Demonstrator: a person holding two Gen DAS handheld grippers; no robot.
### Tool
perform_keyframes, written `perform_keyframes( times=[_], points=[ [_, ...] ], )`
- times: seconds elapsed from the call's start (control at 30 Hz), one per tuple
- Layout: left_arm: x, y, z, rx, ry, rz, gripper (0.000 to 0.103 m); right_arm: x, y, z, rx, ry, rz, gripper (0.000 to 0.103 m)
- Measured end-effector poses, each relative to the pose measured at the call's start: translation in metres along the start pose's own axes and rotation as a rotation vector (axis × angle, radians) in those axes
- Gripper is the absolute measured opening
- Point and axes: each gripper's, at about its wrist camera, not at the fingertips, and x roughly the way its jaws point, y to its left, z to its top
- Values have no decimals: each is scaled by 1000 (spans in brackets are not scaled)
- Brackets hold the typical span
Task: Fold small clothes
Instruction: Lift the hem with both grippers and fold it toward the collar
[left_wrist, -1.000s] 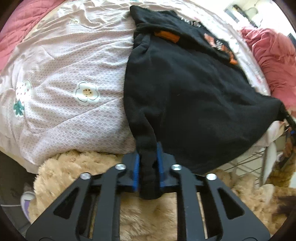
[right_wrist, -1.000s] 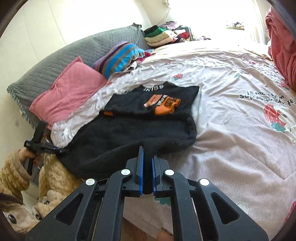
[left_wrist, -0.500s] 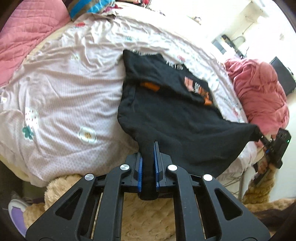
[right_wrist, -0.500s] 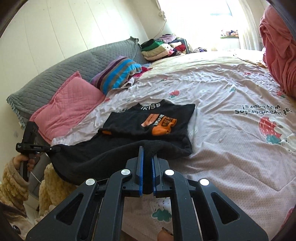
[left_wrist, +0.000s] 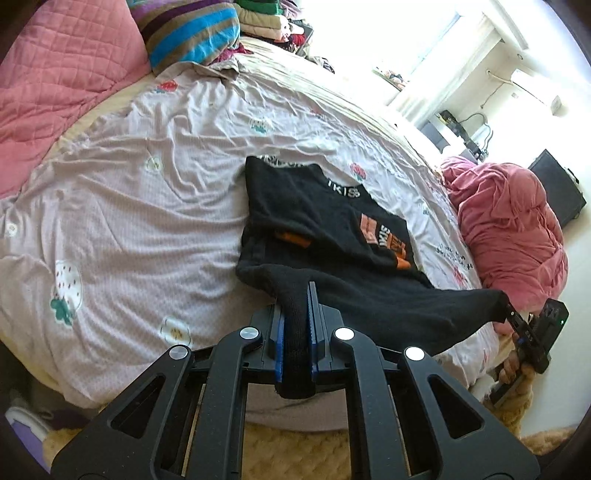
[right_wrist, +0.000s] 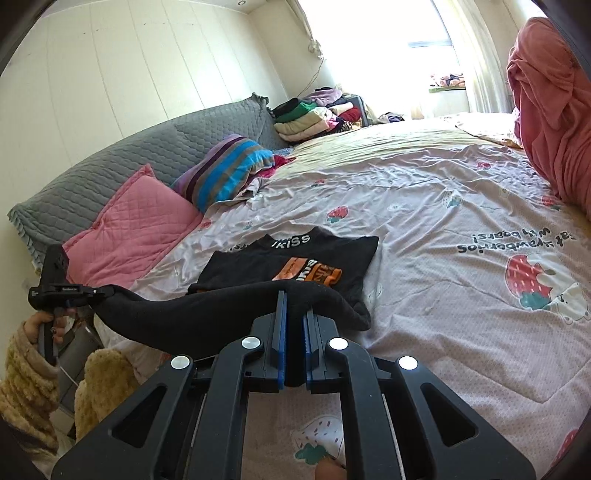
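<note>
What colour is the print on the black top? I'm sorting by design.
Orange, on the black top; clearest in the right wrist view.

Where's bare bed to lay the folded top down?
Free: the sheet between the black top and the red blanket heap, and the stretch between the top and the pink pillow. Crowded: headboard side, with the striped pillow and clothes stack.

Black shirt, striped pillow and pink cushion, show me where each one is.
black shirt (right_wrist: 295, 258), right wrist view, on its printed chest.
striped pillow (right_wrist: 225, 171), right wrist view, on a blue stripe.
pink cushion (left_wrist: 62, 70), left wrist view, on its quilted face.
</note>
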Motion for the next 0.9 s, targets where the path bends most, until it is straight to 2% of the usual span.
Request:
perform_keyframes(
  times=[0.6, 0.9],
  points=[
    [4, -8, 31, -3, -80, 1, 4, 15, 2, 18, -38, -48, -76, 6],
    [10, -20, 49, 41, -116, 56, 4, 24, -3, 29, -51, -62, -93, 6]
  ],
)
